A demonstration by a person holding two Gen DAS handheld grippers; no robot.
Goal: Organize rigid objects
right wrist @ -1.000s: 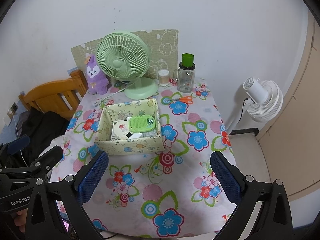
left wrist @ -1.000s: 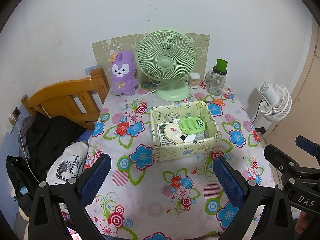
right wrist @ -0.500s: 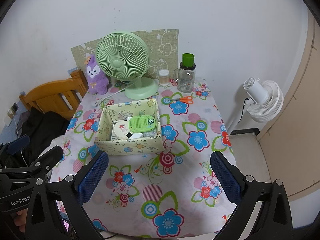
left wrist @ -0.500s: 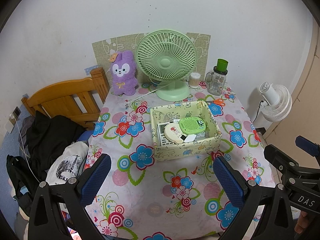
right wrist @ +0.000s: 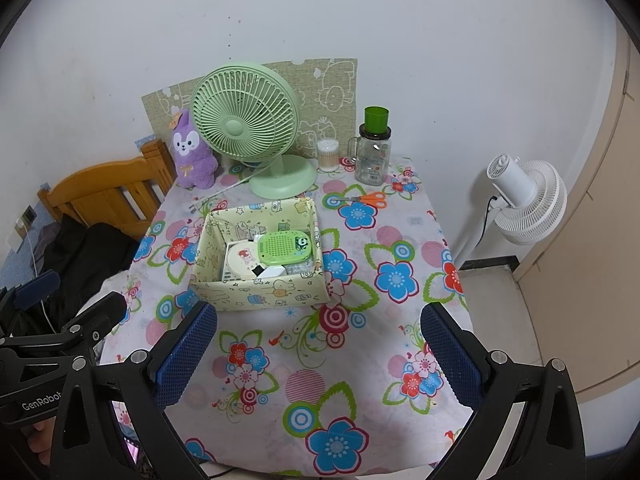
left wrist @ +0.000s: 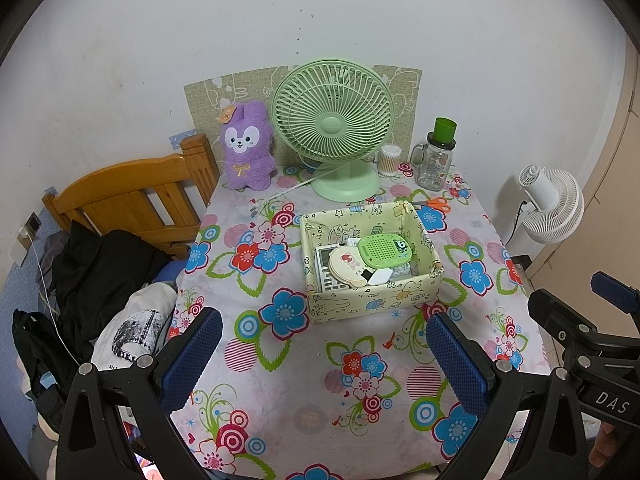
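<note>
A pale yellow fabric box (left wrist: pixel 372 300) (right wrist: pixel 260 294) stands on the flowered tablecloth (left wrist: pixel 280 360) (right wrist: pixel 320 380). It holds a green perforated device (left wrist: pixel 385 251) (right wrist: pixel 283 249), a round cream compact (left wrist: pixel 347 266) (right wrist: pixel 242 259), a white calculator (left wrist: pixel 326 268) and small white items. Orange-handled scissors (left wrist: pixel 435 203) (right wrist: pixel 370 199) lie on the cloth behind the box. My left gripper (left wrist: pixel 324 354) is open and empty, held above the table's near edge. My right gripper (right wrist: pixel 318 350) is open and empty too, on the near side of the box.
A green desk fan (left wrist: pixel 334 128) (right wrist: pixel 246 128), a purple plush rabbit (left wrist: pixel 246 152) (right wrist: pixel 192 154), a cotton swab jar (left wrist: pixel 389 160) and a glass mug jar with a green lid (left wrist: pixel 436 156) (right wrist: pixel 374 148) line the back. A wooden bed frame (left wrist: pixel 132 200) and clothes are at the left, a white floor fan (left wrist: pixel 550 204) (right wrist: pixel 524 200) at the right.
</note>
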